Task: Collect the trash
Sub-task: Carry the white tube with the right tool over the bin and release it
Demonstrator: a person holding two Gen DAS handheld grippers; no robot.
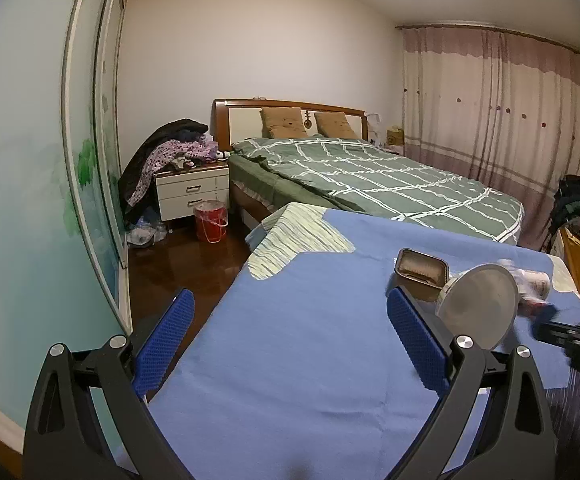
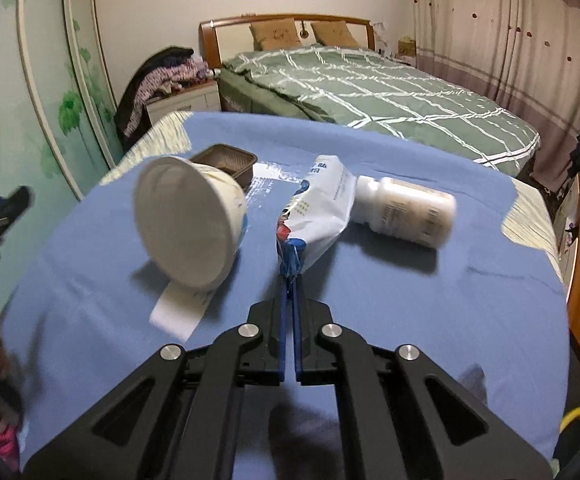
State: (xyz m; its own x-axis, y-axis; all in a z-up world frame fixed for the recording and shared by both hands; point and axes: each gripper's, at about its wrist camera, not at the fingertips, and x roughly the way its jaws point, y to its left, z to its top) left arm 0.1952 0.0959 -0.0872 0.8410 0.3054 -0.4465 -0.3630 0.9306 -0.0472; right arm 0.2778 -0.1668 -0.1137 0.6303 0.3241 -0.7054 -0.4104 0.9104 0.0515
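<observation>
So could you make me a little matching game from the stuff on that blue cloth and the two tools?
Things:
1. right tool
2. left tool
3. white bottle
4. brown tray

States:
a. lying on its side
b. open, holding nothing
c. far side of the cloth, behind the paper cup
d. shut on the crumpled snack bag

Pairs: 1-d, 2-b, 3-a, 4-c

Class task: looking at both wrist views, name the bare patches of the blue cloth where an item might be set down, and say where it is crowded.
Bare blue cloth lies between the open left tongs, and right of the shut right tongs, below the white bottle. Crowded: the middle, where paper cup, brown tray, wrapper and bottle cluster.
</observation>
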